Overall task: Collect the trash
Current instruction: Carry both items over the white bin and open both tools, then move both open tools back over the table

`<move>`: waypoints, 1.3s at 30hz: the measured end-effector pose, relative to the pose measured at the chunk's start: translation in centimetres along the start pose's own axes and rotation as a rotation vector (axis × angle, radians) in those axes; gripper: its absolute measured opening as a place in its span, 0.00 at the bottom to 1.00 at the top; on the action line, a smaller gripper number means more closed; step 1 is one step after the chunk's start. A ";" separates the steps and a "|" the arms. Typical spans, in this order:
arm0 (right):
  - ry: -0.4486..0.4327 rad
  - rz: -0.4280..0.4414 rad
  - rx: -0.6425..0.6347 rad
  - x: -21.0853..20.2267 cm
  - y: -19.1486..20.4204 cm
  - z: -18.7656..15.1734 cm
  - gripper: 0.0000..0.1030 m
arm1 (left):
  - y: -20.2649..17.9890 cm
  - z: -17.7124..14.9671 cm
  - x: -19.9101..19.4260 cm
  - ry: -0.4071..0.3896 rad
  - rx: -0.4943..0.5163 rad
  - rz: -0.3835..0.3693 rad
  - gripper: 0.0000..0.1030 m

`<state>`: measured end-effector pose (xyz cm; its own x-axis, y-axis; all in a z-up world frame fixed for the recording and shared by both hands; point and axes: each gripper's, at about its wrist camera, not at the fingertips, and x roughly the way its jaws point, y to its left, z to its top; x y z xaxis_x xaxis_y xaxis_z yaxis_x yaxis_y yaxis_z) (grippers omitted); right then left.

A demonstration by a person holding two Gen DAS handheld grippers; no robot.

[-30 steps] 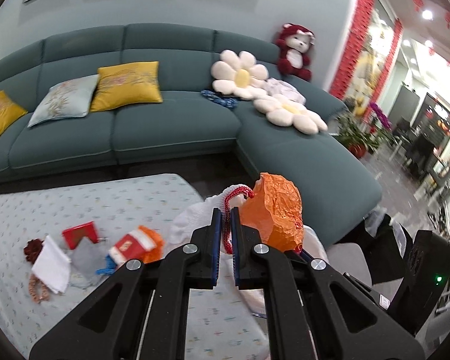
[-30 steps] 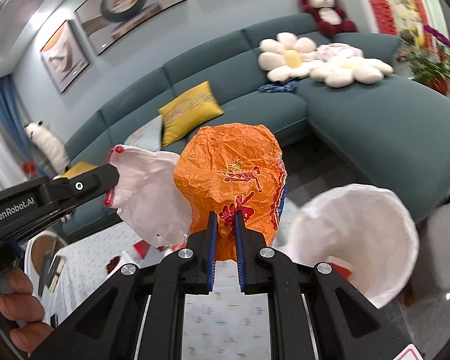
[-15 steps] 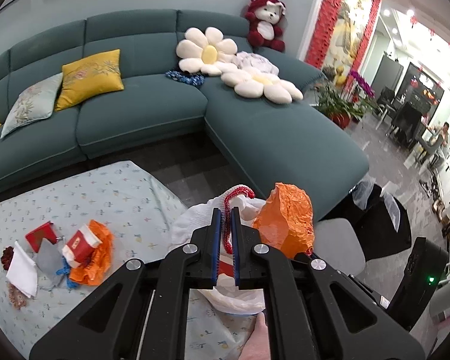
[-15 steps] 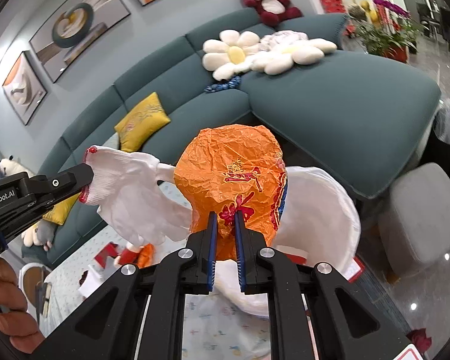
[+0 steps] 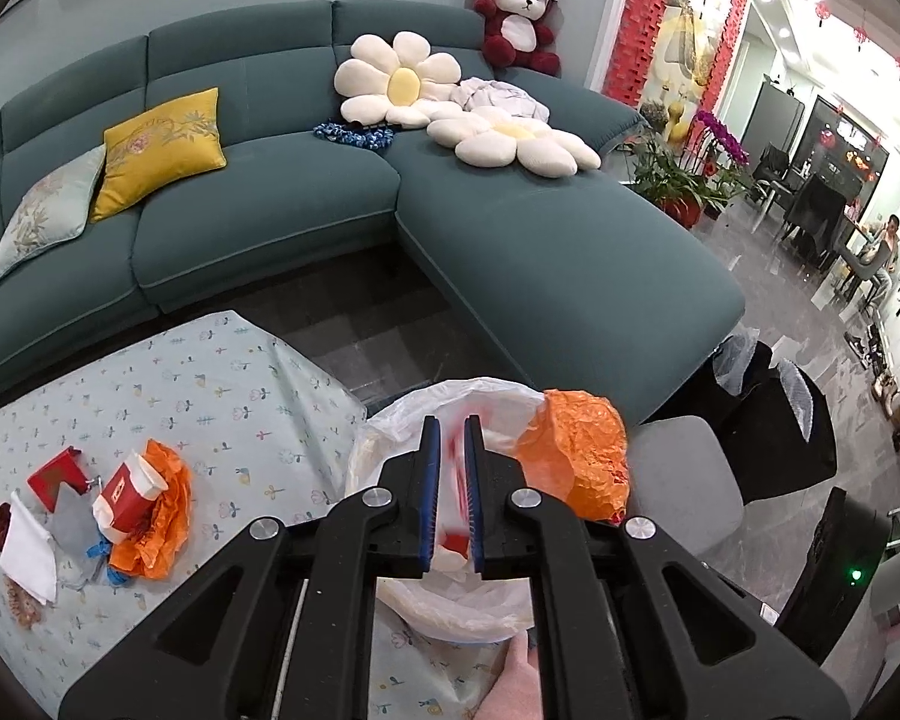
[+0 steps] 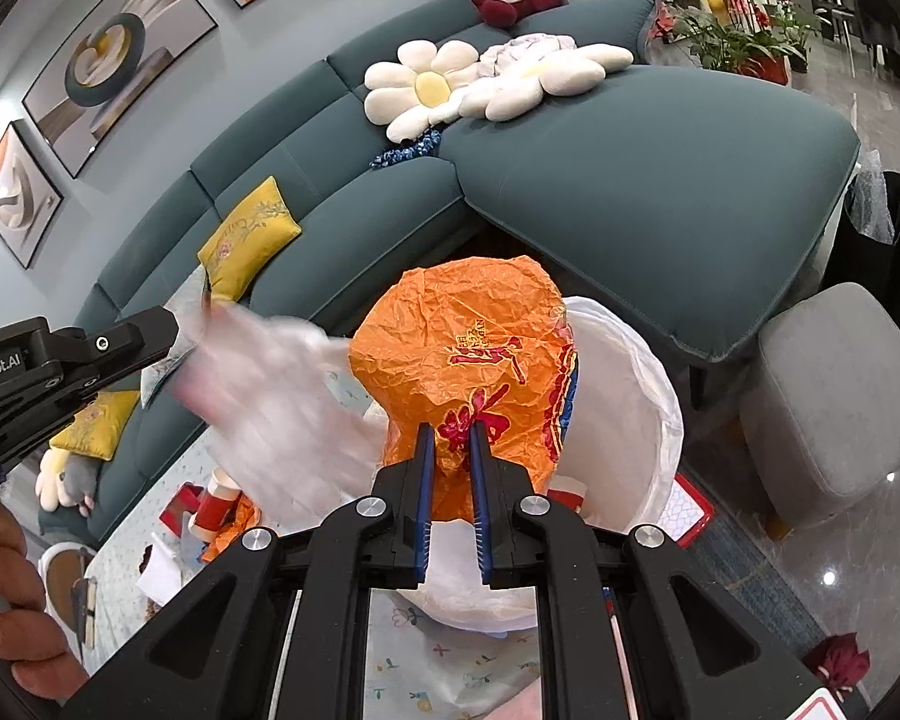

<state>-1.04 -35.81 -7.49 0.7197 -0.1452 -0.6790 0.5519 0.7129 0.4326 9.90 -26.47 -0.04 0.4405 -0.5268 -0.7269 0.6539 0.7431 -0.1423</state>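
Note:
My left gripper (image 5: 450,426) hovers over the white-lined trash bin (image 5: 390,438) and its jaws are opening. A white glove with a red cuff (image 6: 258,378) is a blur between and below them, slipping loose toward the bin (image 6: 648,384). My right gripper (image 6: 450,432) is shut on a crumpled orange wrapper (image 6: 468,348), held just above the bin's mouth. The same orange wrapper (image 5: 576,456) shows to the right of my left fingers. More trash lies on the patterned tablecloth (image 5: 222,384): a red box (image 5: 54,474), a red-and-white cup (image 5: 129,489), another orange wrapper (image 5: 162,522) and a white tissue (image 5: 27,546).
A teal corner sofa (image 5: 540,252) with flower cushions runs behind the table and bin. A grey stool (image 6: 834,396) and black bags (image 5: 768,420) stand right of the bin. A red-edged tray (image 6: 690,510) lies on the floor by the bin. A person's hand (image 6: 6,576) grips the left tool.
Both grippers have sunk and swung over the bin. The glove, held crisp in the left jaws before, is now blurred and slipping out as those jaws part slightly. The orange wrapper stays gripped.

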 end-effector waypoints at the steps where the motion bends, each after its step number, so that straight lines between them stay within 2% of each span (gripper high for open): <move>1: 0.003 -0.001 -0.001 0.2 0.1 0.0 0.15 | -0.1 0.0 0.1 0.005 0.000 0.003 0.16; 3: 0.005 -0.005 0.000 0.4 0.2 0.0 0.18 | 0.1 -0.1 0.2 0.009 -0.010 0.004 0.30; 5: 0.004 -0.005 -0.003 0.5 0.5 0.1 0.22 | 0.4 -0.2 0.2 0.002 -0.019 0.010 0.37; 7: 0.001 -0.006 -0.006 0.5 0.7 0.1 0.34 | 0.7 -0.2 0.1 0.006 -0.028 0.013 0.45; 9: -0.001 -0.007 -0.010 0.5 0.8 0.1 0.37 | 1.2 -0.3 0.0 0.005 -0.036 0.016 0.45; 22: -0.001 0.021 -0.052 -0.4 3.5 0.0 0.37 | 3.4 -0.9 -2.1 -0.015 -0.067 0.053 0.45; 39: -0.002 0.073 -0.171 -1.6 10.1 -0.6 0.37 | 9.3 -2.3 -5.5 -0.048 -0.169 0.105 0.45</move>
<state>3.10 -27.91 -2.38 0.7562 -0.0900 -0.6482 0.4188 0.8276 0.3737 12.14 -15.76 1.11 0.5323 -0.4585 -0.7116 0.4918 0.8517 -0.1809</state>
